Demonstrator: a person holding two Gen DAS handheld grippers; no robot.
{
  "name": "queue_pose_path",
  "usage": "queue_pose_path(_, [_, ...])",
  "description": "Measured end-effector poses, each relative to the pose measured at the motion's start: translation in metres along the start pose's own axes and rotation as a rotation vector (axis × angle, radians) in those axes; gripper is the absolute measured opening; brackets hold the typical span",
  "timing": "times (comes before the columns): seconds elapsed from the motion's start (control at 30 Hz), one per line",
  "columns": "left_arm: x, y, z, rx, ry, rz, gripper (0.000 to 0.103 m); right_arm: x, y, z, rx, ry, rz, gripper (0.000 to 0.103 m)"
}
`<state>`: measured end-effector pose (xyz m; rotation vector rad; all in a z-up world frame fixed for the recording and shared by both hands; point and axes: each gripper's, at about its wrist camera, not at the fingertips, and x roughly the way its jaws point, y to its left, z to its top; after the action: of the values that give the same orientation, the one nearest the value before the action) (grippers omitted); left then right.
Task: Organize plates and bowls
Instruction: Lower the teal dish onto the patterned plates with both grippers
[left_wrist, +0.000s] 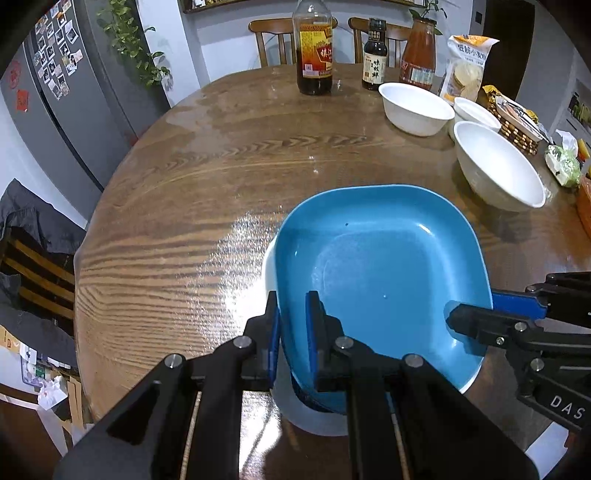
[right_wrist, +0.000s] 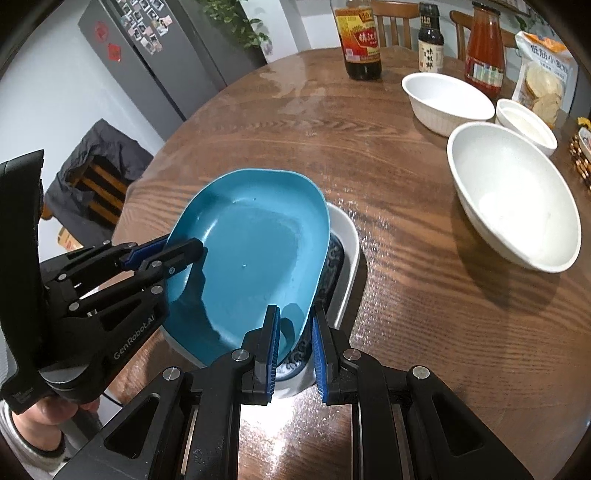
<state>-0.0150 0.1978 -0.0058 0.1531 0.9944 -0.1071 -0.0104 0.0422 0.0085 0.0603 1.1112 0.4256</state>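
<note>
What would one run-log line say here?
left gripper: gripping blue plate | right gripper: astride plate rim | plate tilted over white dish

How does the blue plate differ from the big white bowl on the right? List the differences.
1. The blue plate is teal and squarish with rounded corners; the big white bowl is white and round.
2. The plate is shallow; the bowl is deep.
3. The plate is tilted over a white dish, gripped at its rim by the left gripper and right gripper; the bowl sits alone on the table, untouched.
Both are empty.
</note>
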Motion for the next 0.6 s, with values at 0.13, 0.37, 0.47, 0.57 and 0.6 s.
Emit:
queue_pose_path(0.13, [0.0028, -0.0020, -0.0048, 0.007, 0.008, 0.002, 0.013, 0.0040, 0.0004, -0.0027, -0.001, 0.012, -0.007, 0.019])
queue_pose_path(0.37, [0.0075, -0.0028, -0.0075, 0.008, 0.017, 0.003, 0.012, 0.0066, 0.0017, -0.0029, -0.008, 0.019, -0.018, 0.019])
queue_pose_path(0.47, [0.0079, -0.0041, -0.0077, 0.016, 0.013, 0.009, 0.012, 0.0068, 0.0015, -0.0014, -0.010, 0.019, -0.023, 0.019])
queue_pose_path(0.57, [0.0083, -0.0037, -0.0081, 0.021, 0.011, 0.009, 0.012, 0.0068, 0.0020, -0.0013, -0.012, 0.019, -0.027, 0.019])
queue_pose_path(0.6, [0.0082, -0.0036, -0.0082, 0.022, 0.010, 0.009, 0.012, 0.0072, 0.0019, -0.0014, -0.013, 0.019, -0.028, 0.019])
